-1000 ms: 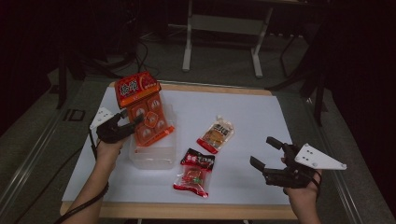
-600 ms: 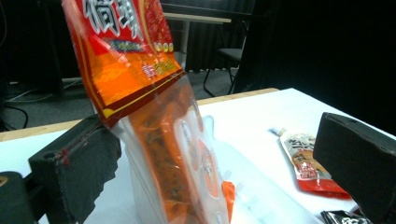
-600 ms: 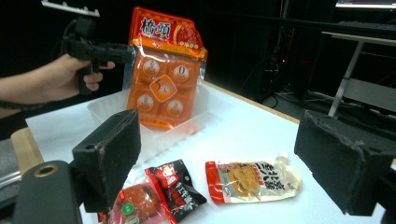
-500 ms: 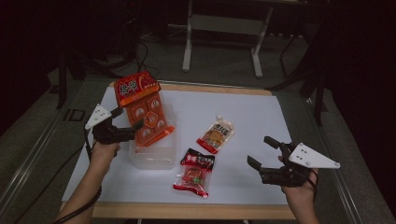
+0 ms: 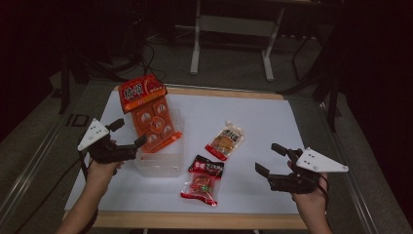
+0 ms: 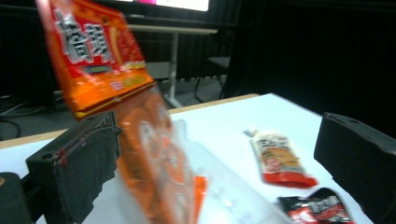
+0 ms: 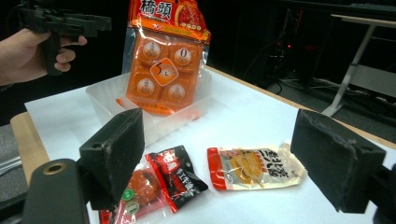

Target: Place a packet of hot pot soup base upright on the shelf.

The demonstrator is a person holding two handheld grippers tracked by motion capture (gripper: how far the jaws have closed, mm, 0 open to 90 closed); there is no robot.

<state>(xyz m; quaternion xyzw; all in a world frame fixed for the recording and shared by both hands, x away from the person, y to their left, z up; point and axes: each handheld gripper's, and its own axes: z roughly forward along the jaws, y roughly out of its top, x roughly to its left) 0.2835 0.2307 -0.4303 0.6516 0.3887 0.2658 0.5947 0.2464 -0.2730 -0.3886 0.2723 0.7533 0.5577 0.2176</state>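
A tall orange snack package [image 5: 148,114] stands leaning in a clear plastic bin [image 5: 160,163] at the table's left. My left gripper [image 5: 129,132] hovers just left of the bin. Its jaws have just been opening and now stand wide, with no pad touching anything. In the left gripper view the package [image 6: 135,116] rises just ahead, close to the left jaw. A cream pouch [image 5: 225,140] and a black-and-red packet [image 5: 202,180] lie flat mid-table. My right gripper [image 5: 269,158] is held open at the front right, empty, with the pouch [image 7: 254,172] and packet [image 7: 159,186] beyond its jaws.
A white sheet [image 5: 263,122] covers the wooden table, whose front edge [image 5: 195,220] runs along the bottom. Metal stand legs [image 5: 197,48] sit on the floor behind the table. In the right gripper view the other hand with its gripper [image 7: 60,23] is at the top left.
The left gripper let go of the orange package, opened, and drew back to the left and slightly up. The package stays leaning in the bin. The right gripper has barely moved.
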